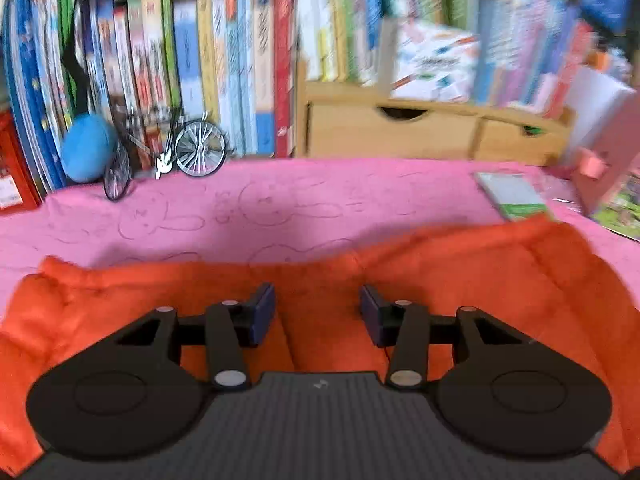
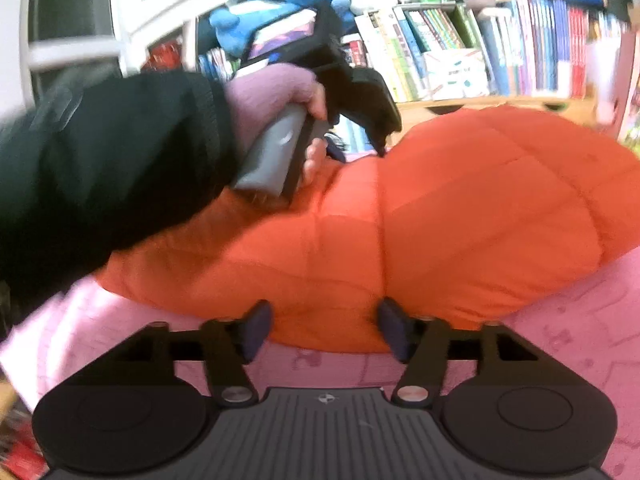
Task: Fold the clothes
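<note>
Hovering over puffy quilted orange jacket [image 2: 460, 216] on pink tabletop [image 1: 280, 216]: left claw [image 1: 318, 316] spread, right claw [image 2: 324, 330] spread at hem, 6 o'clock; fold stage undeterminable.

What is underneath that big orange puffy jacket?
The orange jacket lies on a pink cloth with drawn outlines, which shows all around it. Anything directly beneath the jacket is covered, so I cannot tell.

No words or numbers can be read in either view. The books [image 1: 224, 60] on the shelf have print on their sides, but it is too blurry and too small to make out. The pink cloth [image 1: 280, 208] has line drawings on it that look like little animals, and no letters can be read there.
</note>
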A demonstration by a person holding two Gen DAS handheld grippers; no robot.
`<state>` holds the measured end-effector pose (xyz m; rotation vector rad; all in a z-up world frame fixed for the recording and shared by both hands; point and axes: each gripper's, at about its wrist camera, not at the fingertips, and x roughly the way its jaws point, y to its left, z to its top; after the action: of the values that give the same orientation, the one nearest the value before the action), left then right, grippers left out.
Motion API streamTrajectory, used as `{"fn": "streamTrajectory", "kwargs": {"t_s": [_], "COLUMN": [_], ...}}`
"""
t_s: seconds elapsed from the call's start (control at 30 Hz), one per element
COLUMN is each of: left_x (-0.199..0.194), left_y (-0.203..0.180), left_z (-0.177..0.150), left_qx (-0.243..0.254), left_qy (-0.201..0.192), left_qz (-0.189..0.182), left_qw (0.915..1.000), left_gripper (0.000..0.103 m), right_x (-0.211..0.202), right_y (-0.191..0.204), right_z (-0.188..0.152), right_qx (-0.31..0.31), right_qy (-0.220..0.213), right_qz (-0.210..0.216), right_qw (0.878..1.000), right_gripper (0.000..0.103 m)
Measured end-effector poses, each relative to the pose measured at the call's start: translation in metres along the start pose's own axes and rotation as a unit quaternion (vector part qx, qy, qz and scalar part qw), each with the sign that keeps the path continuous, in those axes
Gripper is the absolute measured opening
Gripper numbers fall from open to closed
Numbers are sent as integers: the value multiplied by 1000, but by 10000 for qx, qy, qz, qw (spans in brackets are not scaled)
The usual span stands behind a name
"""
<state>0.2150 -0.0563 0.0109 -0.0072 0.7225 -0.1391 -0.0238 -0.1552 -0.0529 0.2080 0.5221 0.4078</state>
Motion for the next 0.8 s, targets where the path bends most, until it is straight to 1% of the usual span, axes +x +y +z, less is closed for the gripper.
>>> {"fn": "streamTrajectory", "kwargs": {"t_s": [0.07, 0.1, 0.23, 0.27, 0.33, 0.5, 0.6, 0.73, 0.8], "left_x": [-23, -36, -64, -66, -64, -65, -61, -54, -53], "left_y": [-5, -7, -19, -22, -22, -17, -17, -21, -23], "left_z": [-15, -24, -58, -65, -73, -85, -93, -102, -104], "left_qx": [98, 128, 126, 138, 124, -186, -252, -165, -92], "left_qy": [-233, -368, -680, -697, -687, -724, -754, -812, -834], "left_qz": [-54, -61, -83, -53, -14, -30, -3, 99, 132], "left_qw": [9997, 9992, 9976, 9975, 9976, 9972, 9968, 9965, 9964], "left_gripper": [55, 55, 55, 55, 55, 56, 56, 56, 56], "right_x": [-14, -24, -59, -66, -73, -69, -65, -61, -58], "right_y": [-13, -19, -42, -50, -68, -104, -126, -155, -160], "right_z": [6, 7, 9, 10, 13, 16, 18, 20, 19], "right_qx": [187, 194, 263, 367, 680, 1341, 1730, 2244, 2357], "right_qy": [-184, -361, -1070, -1197, -1317, -1183, -1086, -953, -845], "right_qz": [137, 103, -331, -459, -674, -703, -700, -696, -668], "right_qw": [9996, 9991, 9934, 9911, 9867, 9814, 9764, 9673, 9658], "right_gripper": [63, 64, 65, 65, 65, 65, 65, 65, 65]}}
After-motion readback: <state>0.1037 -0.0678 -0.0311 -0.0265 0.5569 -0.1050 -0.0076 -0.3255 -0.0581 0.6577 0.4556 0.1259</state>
